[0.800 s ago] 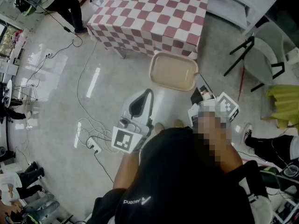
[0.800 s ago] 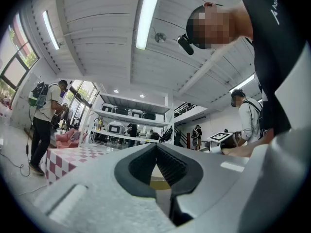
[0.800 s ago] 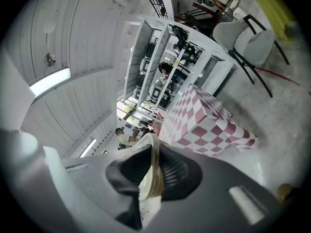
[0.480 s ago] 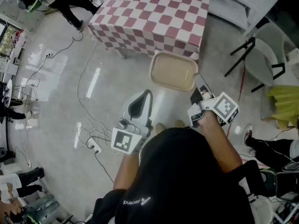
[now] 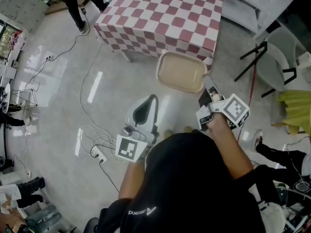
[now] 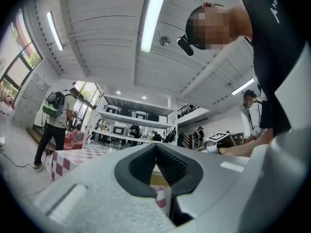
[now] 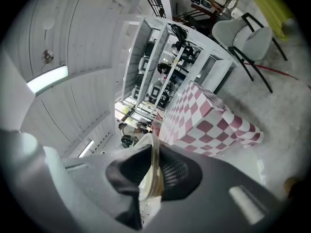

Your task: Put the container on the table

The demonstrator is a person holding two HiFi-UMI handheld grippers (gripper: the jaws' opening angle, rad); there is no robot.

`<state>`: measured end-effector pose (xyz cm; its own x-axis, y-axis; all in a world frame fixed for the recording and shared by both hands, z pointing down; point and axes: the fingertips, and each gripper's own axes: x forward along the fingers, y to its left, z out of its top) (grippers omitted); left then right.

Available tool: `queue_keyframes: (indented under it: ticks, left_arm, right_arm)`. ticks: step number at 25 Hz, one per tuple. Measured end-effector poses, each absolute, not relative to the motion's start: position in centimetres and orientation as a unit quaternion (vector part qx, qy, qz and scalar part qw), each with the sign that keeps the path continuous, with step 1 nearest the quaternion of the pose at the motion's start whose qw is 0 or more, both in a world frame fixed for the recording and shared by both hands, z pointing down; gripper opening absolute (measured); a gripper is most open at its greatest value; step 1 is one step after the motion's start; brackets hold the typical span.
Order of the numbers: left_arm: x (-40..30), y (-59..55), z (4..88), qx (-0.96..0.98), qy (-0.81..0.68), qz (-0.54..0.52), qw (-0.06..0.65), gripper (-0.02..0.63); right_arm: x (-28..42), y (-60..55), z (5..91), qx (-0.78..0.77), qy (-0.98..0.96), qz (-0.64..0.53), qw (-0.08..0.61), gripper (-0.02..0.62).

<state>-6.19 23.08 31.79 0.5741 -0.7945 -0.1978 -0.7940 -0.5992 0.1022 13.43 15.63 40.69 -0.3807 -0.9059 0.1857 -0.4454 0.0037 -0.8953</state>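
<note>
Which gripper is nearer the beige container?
Right. The right gripper is clamped on the rim of the container; the left gripper, shut and empty, sits apart from it.

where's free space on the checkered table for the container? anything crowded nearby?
The whole visible top of the checkered table shows bare; the near edge, just beyond the container in the right tool, is closest. Crowded: cables and a power strip on the floor by the left tool, a chair at right.
</note>
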Motion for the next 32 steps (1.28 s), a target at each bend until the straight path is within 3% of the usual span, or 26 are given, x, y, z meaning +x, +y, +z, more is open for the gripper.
queue_keyframes:
  ticks: [16, 32]
  left_arm:
    - [-13.1, 12.2, 33.3, 0.885, -0.452, -0.109, 0.001, 0.010]
    - [-14.4, -16.1, 34.0, 0.873, -0.485, -0.057, 0.004, 0.011]
  right_arm:
    - [8.4, 2.5, 42.1, -0.510, 0.669, -0.484, 0.240, 0.051]
    - [8.4, -26.5, 48.5, -0.539, 0.638, -0.510, 0.205, 0.051]
